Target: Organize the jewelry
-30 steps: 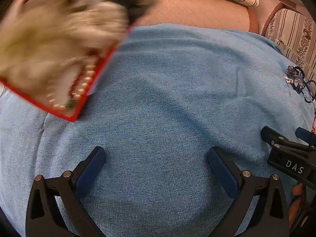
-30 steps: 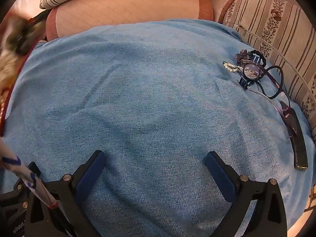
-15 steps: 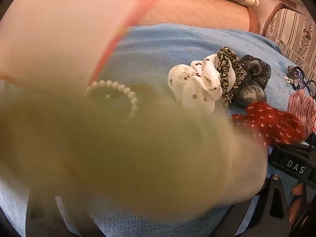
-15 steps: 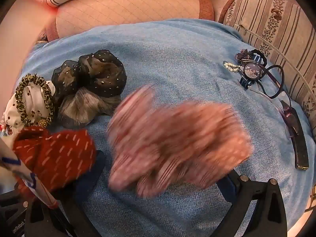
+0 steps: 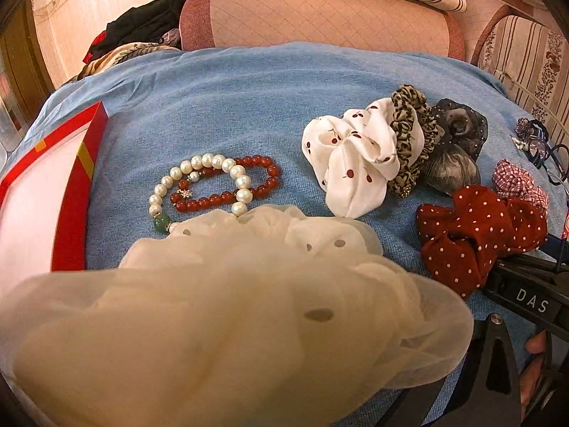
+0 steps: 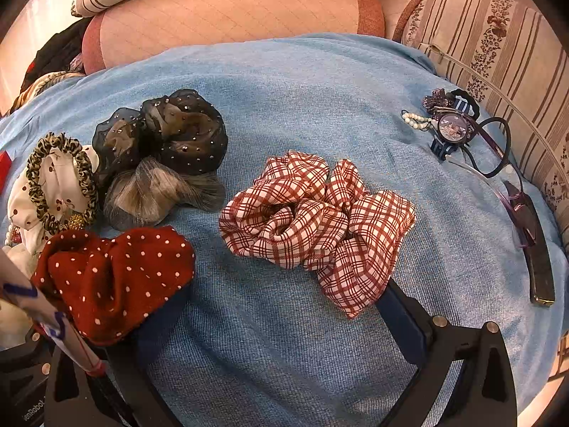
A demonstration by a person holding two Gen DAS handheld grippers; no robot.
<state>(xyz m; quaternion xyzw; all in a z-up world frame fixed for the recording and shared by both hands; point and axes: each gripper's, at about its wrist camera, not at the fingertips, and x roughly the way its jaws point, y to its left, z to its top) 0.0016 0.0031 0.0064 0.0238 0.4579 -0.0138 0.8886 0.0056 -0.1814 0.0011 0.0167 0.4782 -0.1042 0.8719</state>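
Observation:
A pearl bracelet [image 5: 199, 185] and a red bead bracelet [image 5: 249, 181] lie overlapped on the blue cloth [image 5: 220, 99]. A sheer cream scrunchie [image 5: 227, 320] lies over my left gripper [image 5: 284, 302] and hides its fingers; the one arm that shows stands wide out. Beyond are a white cherry-print scrunchie [image 5: 355, 163], a leopard one [image 5: 409, 135] and a black sheer one [image 6: 170, 142]. My right gripper [image 6: 281, 316] is open. A red dotted scrunchie [image 6: 110, 277] covers its left finger, and a plaid scrunchie [image 6: 313, 220] drapes over its right finger.
A red box [image 5: 71, 192] rests at the left edge of the cloth. A watch [image 6: 451, 128], a small bead string [image 6: 414, 121], glasses [image 6: 498, 149] and a dark flat clip [image 6: 537, 259] lie at the right, by striped cushions [image 6: 498, 46]. A padded backrest [image 5: 320, 17] bounds the far side.
A second ago the cloth was bare and the box was tilted up at the left. Scrunchies and bracelets have tumbled out onto the cloth and my grippers. The box now rests at the left.

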